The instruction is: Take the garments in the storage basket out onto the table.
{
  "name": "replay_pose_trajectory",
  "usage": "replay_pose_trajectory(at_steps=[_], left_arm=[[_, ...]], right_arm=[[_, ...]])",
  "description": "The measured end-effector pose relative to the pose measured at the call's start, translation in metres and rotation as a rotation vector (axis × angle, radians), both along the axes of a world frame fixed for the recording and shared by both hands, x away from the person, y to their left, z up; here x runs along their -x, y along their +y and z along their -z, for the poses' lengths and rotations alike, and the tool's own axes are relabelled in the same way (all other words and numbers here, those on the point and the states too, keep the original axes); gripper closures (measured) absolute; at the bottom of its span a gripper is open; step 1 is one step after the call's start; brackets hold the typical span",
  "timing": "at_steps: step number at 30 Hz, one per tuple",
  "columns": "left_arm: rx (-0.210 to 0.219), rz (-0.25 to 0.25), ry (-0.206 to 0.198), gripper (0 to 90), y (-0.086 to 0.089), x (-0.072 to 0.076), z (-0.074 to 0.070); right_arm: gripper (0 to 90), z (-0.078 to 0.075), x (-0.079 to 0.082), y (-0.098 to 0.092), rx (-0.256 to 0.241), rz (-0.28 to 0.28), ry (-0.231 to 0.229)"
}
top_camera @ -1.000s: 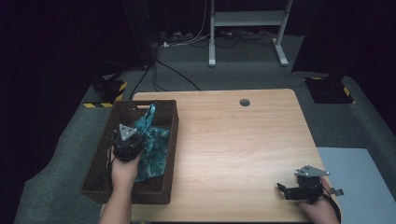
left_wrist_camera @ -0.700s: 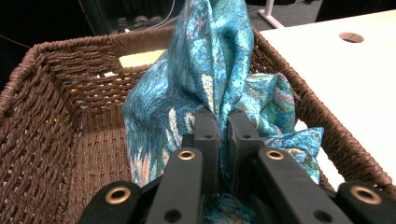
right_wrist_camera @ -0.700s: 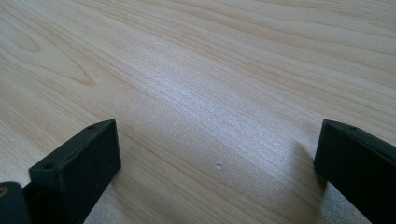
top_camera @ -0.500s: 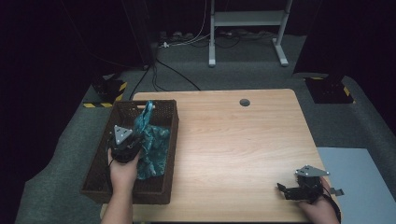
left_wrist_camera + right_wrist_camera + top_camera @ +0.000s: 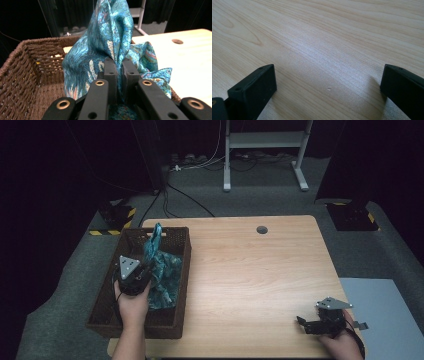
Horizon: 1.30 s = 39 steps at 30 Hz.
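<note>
A teal patterned cloth (image 5: 161,270) lies in a dark wicker basket (image 5: 104,307) at the table's left edge, one fold pulled up into a peak. My left gripper (image 5: 146,262) hangs over the basket, shut on that fold; in the left gripper view the cloth (image 5: 105,42) rises from between the closed jaws of the left gripper (image 5: 119,62). My right gripper (image 5: 304,324) rests low at the table's front right corner, open, nothing between its jaws. The right gripper view shows the right gripper (image 5: 328,82) over bare wood.
The wooden table (image 5: 250,275) has a round cable hole (image 5: 261,229) near its far edge. A white desk frame (image 5: 260,150) and cables stand on the grey floor beyond. A pale sheet (image 5: 390,320) lies to the right of the table.
My left gripper has lifted the cloth's fold higher and shifted slightly toward the basket's far end. The right gripper has stayed put.
</note>
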State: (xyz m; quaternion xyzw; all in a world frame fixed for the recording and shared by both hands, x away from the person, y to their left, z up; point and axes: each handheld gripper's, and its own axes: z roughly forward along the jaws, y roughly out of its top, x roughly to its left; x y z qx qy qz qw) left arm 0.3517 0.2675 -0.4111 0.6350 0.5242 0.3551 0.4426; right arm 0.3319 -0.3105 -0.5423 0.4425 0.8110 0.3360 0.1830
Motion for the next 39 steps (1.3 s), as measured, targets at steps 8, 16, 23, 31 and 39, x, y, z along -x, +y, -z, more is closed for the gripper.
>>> replay_pose_trajectory(at_steps=[8, 16, 23, 31, 39], left_arm=[[0.002, -0.005, -0.061, 84.4, -0.001, 0.004, -0.007], [0.013, -0.017, -0.122, 84.4, -0.001, 0.006, -0.020], [0.017, -0.023, -0.167, 84.5, -0.002, 0.008, -0.030], [0.037, -0.018, -0.218, 84.5, -0.001, 0.012, -0.044], [0.041, -0.007, -0.261, 84.5, -0.005, 0.015, -0.056]], right_arm=[[0.3, 0.000, 0.000, 0.000, 0.000, 0.000, 0.000], [0.3, 0.000, 0.000, 0.000, 0.000, 0.000, 0.000], [0.3, 0.000, 0.000, 0.000, -0.003, 0.000, 0.000], [0.2, 0.000, 0.000, 0.000, 0.000, 0.000, 0.000], [0.2, 0.000, 0.000, 0.000, 0.000, 0.000, 0.000]])
